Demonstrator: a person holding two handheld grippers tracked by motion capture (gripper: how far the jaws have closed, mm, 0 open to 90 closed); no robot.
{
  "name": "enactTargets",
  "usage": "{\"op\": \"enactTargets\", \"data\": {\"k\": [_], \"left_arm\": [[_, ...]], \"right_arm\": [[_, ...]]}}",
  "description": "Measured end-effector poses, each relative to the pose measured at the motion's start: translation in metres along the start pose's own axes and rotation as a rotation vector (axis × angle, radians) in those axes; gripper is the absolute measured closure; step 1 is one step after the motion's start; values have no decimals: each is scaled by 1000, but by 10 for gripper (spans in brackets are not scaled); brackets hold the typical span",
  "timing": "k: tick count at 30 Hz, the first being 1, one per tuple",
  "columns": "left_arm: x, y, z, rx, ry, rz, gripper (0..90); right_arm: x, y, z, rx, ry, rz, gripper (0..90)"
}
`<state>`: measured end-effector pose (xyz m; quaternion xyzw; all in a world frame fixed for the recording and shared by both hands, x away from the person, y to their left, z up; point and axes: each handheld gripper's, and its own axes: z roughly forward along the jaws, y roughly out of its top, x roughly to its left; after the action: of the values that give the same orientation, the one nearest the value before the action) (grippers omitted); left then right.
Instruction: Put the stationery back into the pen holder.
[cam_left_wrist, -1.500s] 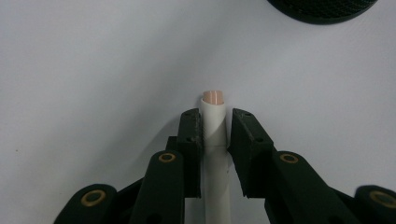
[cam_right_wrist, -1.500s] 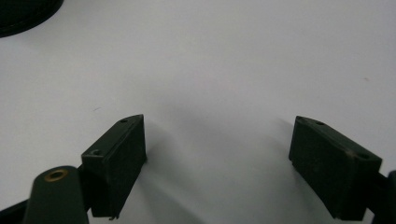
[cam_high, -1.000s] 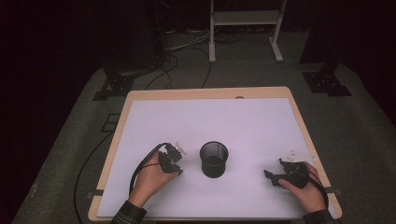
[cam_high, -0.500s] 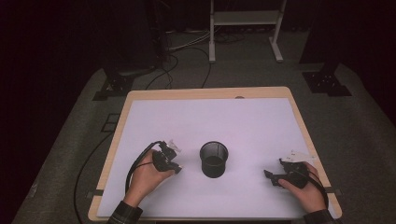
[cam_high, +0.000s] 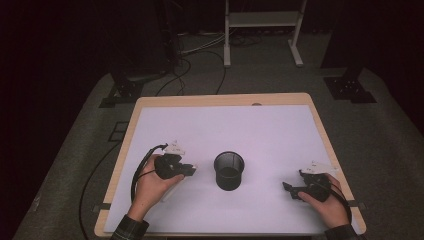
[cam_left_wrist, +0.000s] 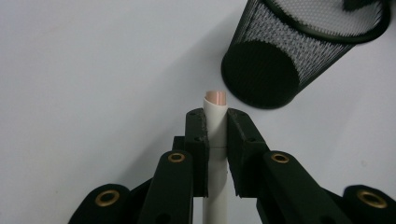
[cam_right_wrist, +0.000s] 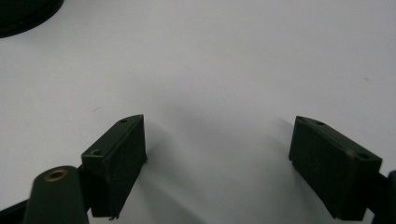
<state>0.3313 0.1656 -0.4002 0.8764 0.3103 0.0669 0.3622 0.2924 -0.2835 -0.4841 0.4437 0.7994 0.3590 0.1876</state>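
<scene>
My left gripper (cam_high: 186, 170) (cam_left_wrist: 215, 123) is shut on a white pen (cam_left_wrist: 214, 105) with a pinkish end, which sticks out past the jaw tips. It hovers just left of a black mesh cup (cam_high: 229, 171) (cam_left_wrist: 299, 46) standing upright at the middle of the white table top (cam_high: 225, 130). In the high view the pen's rear (cam_high: 169, 192) slants down toward the person's left hand. My right gripper (cam_high: 291, 190) (cam_right_wrist: 219, 154) rests low at the front right, open, with bare table between its wide-apart jaws.
The table's wooden rim (cam_high: 220, 99) frames the white surface. Cables (cam_high: 137, 172) trail from the left gripper over the front left. A dark edge of the cup (cam_right_wrist: 23, 14) sits at the top left of the right gripper view. Stands and cables occupy the floor behind.
The left hand has lifted a little with the pen held in its jaws and drifted slightly away from the cup. The right hand has stayed put.
</scene>
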Motion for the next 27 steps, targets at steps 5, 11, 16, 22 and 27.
{"op": "enactTargets", "data": {"k": [5, 11, 16, 22, 27], "left_arm": [[-3, 7, -10, -92, 0, 17, 789], [-5, 19, -20, -162, -21, 31, 789], [-8, 31, -24, -205, -38, 50, 789], [-14, 47, -29, -260, -67, 77, 789], [-20, 59, -30, -308, -88, 106, 789]], "right_arm": [[0, 0, 0, 1, 0, 0, 175], [0, 0, 0, 1, 0, -2, 175], [0, 0, 0, 1, 0, -1, 175], [0, 0, 0, 0, 0, -3, 175], [0, 0, 0, 0, 0, -1, 175]]}}
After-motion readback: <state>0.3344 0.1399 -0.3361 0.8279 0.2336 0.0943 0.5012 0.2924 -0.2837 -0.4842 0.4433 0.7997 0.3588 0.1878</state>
